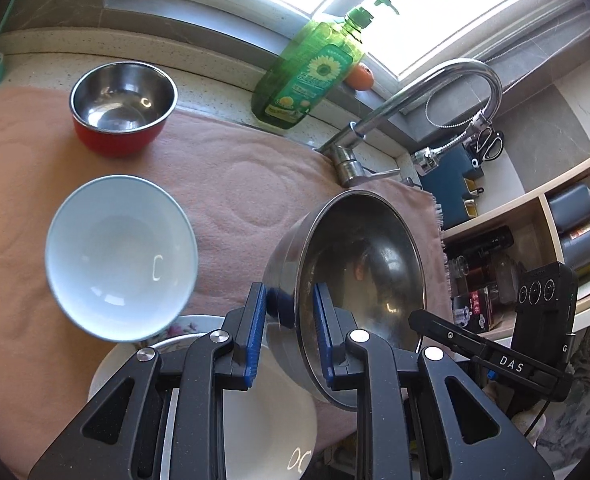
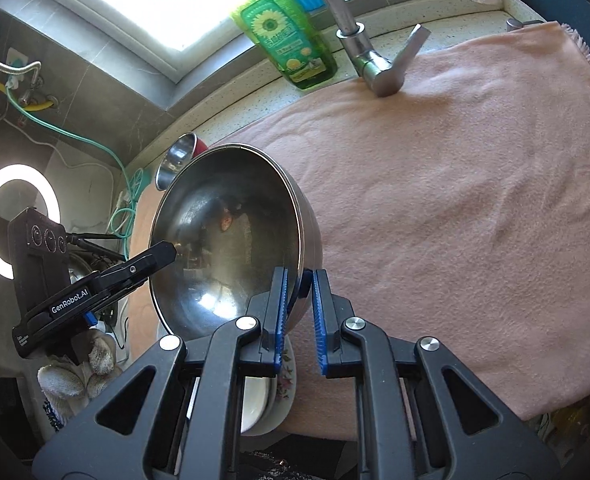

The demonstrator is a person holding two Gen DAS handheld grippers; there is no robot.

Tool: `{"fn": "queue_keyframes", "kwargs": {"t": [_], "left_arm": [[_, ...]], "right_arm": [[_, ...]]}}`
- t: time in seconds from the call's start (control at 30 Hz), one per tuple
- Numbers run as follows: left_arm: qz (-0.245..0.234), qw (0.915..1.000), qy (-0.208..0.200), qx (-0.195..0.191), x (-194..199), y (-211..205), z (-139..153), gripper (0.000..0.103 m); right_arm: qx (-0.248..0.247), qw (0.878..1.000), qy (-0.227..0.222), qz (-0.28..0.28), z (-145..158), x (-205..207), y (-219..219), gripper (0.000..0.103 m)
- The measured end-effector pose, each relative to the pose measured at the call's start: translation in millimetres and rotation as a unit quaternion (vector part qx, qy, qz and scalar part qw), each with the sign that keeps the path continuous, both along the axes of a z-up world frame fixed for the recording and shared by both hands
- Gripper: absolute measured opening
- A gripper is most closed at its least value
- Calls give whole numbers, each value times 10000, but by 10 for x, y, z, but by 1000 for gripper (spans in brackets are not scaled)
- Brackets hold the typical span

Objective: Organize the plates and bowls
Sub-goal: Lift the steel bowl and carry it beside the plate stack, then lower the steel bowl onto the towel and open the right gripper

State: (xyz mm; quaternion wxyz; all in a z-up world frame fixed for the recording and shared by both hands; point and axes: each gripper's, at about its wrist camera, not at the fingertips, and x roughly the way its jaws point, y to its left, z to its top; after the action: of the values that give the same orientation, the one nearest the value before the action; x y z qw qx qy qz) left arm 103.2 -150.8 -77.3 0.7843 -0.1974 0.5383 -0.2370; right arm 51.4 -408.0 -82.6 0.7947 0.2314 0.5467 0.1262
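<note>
Large steel bowl [image 1: 359, 280] tilted on its side, polished and reflective, raised above the pink towel [image 2: 455, 200] near its front edge. Left gripper [image 1: 289, 304] and right gripper [image 2: 297, 308] both clamp its rim.

Large steel bowl [image 1: 359, 280] [image 2: 227, 236]: polished, empty, tilted steeply on edge, its rim caught between the blue pads of both grippers, directly ahead of each. White bowl [image 1: 121, 258]: pale glazed, empty, upright, ahead-left of the left gripper [image 1: 289, 312], overlapping the plate stack. Red bowl [image 1: 123, 108] [image 2: 183, 156]: steel-lined, upright, farther ahead-left on the pink cloth; from the right gripper [image 2: 299, 300] it shows beyond the steel bowl. Stacked plates [image 1: 271, 412] [image 2: 271, 400]: white one atop a floral-rimmed one, directly beneath the fingers.
</note>
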Motion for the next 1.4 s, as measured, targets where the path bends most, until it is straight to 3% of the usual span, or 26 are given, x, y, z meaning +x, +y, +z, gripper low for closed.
{"fn": "queue_keyframes", "kwargs": {"t": [0.43,1.03,1.27,1.33,1.4], "left_arm": [[-312,9987,284,271,68,-469,-285,21],[-375,9973,458,445,71,-548,-420,21],[-379,9974,349,495,82,-521,-349,21],[-365,9975,313,509,86,-512,-324,21],[-359,9977,292,497,90,-499,-310,21]], "right_arm": [[-99,9994,297,-135,-324,33,-344,12],[-137,9991,407,-70,-469,47,-342,13],[-281,9990,354,-60,-447,48,-326,14],[-283,9989,357,-74,-446,42,-339,18],[-313,9989,336,-109,-435,28,-362,36]]}}
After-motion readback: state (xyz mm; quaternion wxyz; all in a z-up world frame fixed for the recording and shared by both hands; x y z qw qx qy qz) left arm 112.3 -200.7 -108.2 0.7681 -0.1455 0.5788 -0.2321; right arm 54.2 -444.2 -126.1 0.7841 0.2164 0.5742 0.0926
